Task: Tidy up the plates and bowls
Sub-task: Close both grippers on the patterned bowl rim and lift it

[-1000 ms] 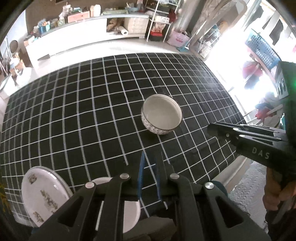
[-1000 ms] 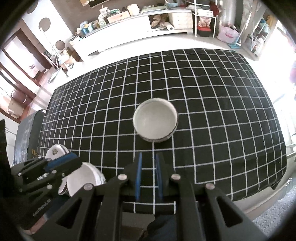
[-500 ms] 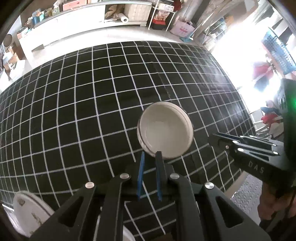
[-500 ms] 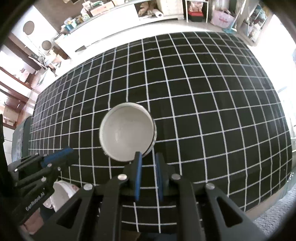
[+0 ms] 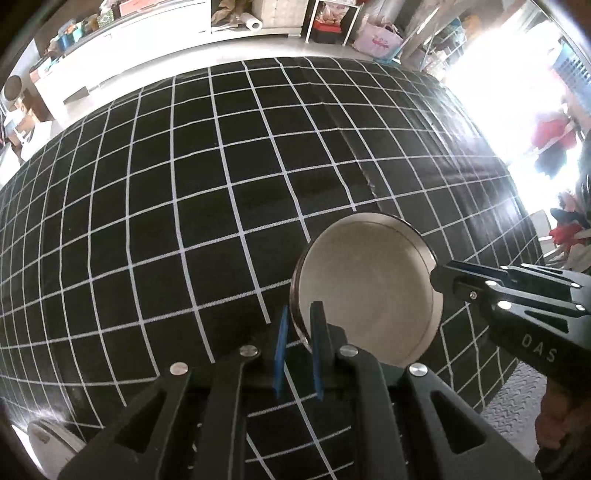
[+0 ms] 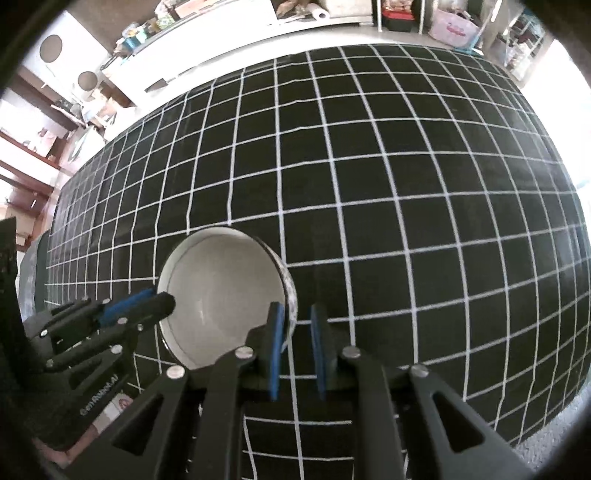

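Note:
A white bowl (image 5: 365, 291) (image 6: 221, 291) with a patterned outside stands upright on the black checked tablecloth (image 5: 184, 184). My left gripper (image 5: 298, 308) is at the bowl's left rim with its jaws almost together. The rim shows in the thin slit between them, one finger outside and one inside. My right gripper (image 6: 296, 306) is at the opposite rim with a narrow gap. The rim lies against its left finger (image 6: 275, 332), and cloth shows beside the other finger. Each view also shows the other gripper's tip at the far rim: the right gripper (image 5: 437, 275) and the left gripper (image 6: 168, 301).
The edge of a patterned white plate (image 5: 44, 439) peeks out at the lower left, near the table's front edge. The table ends close to the right of the bowl, with floor (image 5: 517, 398) below. A person's hand (image 5: 557, 435) holds the right gripper. A cluttered white counter (image 6: 258, 22) runs along the far wall.
Both grippers have come down and forward onto the bowl, from short of it to opposite sides of its rim. The plates have slid almost out of view. Neither jaw gap has changed.

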The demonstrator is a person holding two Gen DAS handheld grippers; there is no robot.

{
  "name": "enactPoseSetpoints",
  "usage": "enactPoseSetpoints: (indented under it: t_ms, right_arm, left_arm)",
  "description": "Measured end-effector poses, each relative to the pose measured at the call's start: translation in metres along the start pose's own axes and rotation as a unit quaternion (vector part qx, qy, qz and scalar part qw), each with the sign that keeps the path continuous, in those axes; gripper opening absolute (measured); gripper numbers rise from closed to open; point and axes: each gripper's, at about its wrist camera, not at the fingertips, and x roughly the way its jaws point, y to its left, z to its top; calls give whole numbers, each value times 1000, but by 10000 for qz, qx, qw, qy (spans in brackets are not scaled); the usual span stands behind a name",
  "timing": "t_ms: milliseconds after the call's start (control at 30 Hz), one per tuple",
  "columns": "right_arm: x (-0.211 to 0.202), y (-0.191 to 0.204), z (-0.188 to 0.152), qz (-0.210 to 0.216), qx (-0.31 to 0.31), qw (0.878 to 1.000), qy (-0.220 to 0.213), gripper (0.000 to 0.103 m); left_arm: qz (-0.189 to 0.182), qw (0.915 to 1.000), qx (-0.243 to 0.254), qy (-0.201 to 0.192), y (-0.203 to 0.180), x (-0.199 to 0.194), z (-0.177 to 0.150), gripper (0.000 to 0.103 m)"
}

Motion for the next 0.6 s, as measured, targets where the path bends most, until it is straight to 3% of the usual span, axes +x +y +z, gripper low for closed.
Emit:
enactPoseSetpoints:
  t_ms: [300, 600]
  right_arm:
    - [7, 12, -16, -9, -191, 9998, 27, 14]
    - [10, 48, -30, 15, -472, 9989, 77, 14]
  left_arm:
    - [158, 9996, 185, 110, 2, 1, -1, 9]
    - [277, 9993, 123, 220, 38, -14, -30, 9]
